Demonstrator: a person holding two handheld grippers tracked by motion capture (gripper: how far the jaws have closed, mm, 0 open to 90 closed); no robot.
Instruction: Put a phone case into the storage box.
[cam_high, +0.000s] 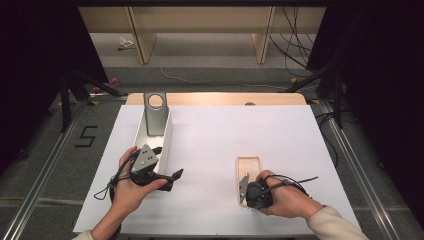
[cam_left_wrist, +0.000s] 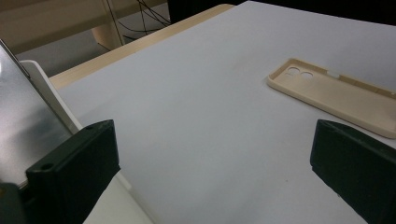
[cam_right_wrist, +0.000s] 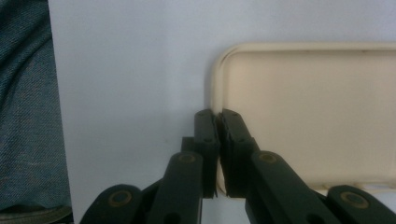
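Lifting the phone case (cam_right_wrist: 317, 112) cleanly calls for a firm pinch on its rim and a level rise, since the thin wall could slip out. It lies flat on the white bench (cam_high: 210, 145), near the front right. The right tool (cam_right_wrist: 217, 116) is clamped narrow on the case's side wall. The left tool (cam_left_wrist: 210, 154) gapes wide, holding nothing, beside the white tray (cam_high: 167, 135).
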